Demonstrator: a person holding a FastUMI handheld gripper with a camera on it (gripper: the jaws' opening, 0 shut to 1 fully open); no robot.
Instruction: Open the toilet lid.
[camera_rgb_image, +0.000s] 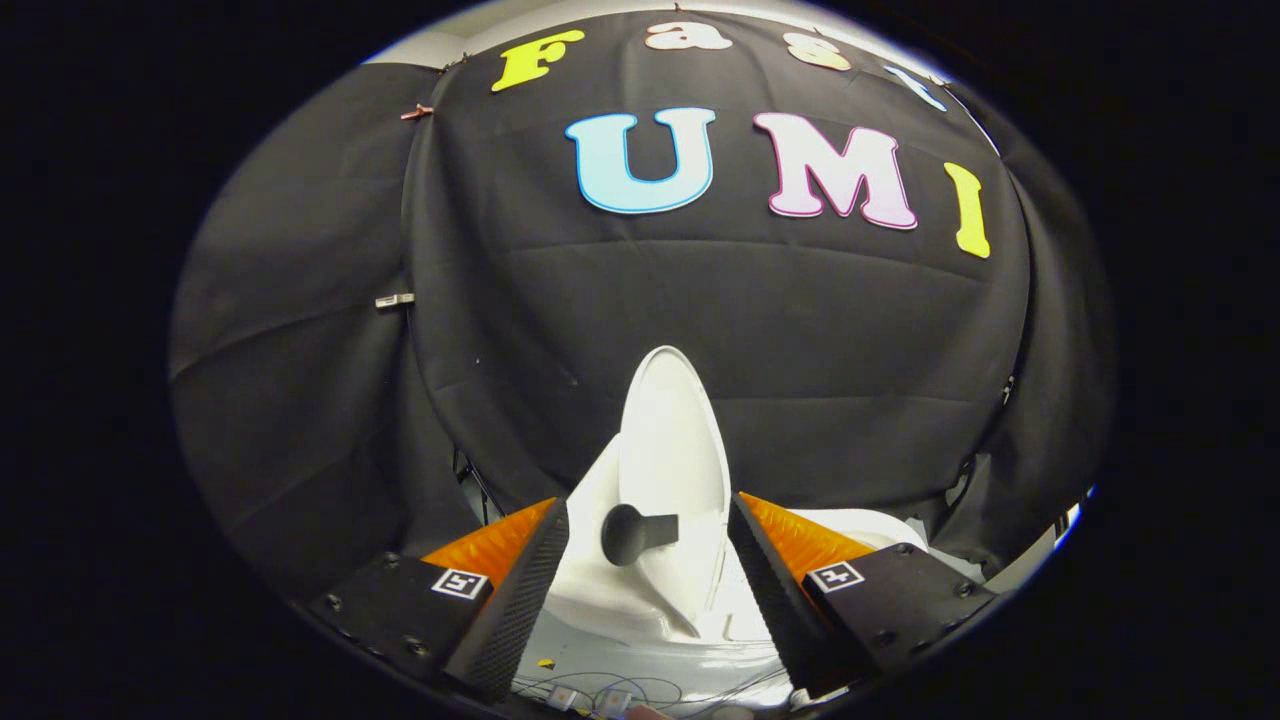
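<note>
Already upright, the toilet lid (668, 440) stands raised between and just beyond the two fingers of the gripper (648, 560), its white oval leaning back toward the black cloth wall (300, 400) behind it. Judged from this position, the opening appears largely done — what may remain is letting the lid settle fully against its rest and drawing the tool clear, though whether it has reached its stop cannot be told from here.

The gripper's fingers are spread wide apart, one on each side of the lid, and neither presses on it; the claw reads as released, holding nothing. A dark, round-headed knob (632, 532) (apparently a pull handle fixed to the lid's lower face) juts out sideways between the fingers, untouched by either.

Relative to the lid, the toilet's body (860, 530) spreads out below and to either side — glossy white, smoothly curved, catching the booth's light like glazed ceramic or hard plastic. The lid itself is thin, egg-shaped and faintly dished, with a raised rim around its edge. The fingers contrast sharply: wedge-shaped, their inner faces a finely ribbed black, their outer faces bright orange, mounted on matte black blocks bearing small square markers. Beneath the lid, nearest the camera, thin wires (640, 690) trail loosely across a pale surface. The cloth behind the lid hangs in soft folds.
</note>
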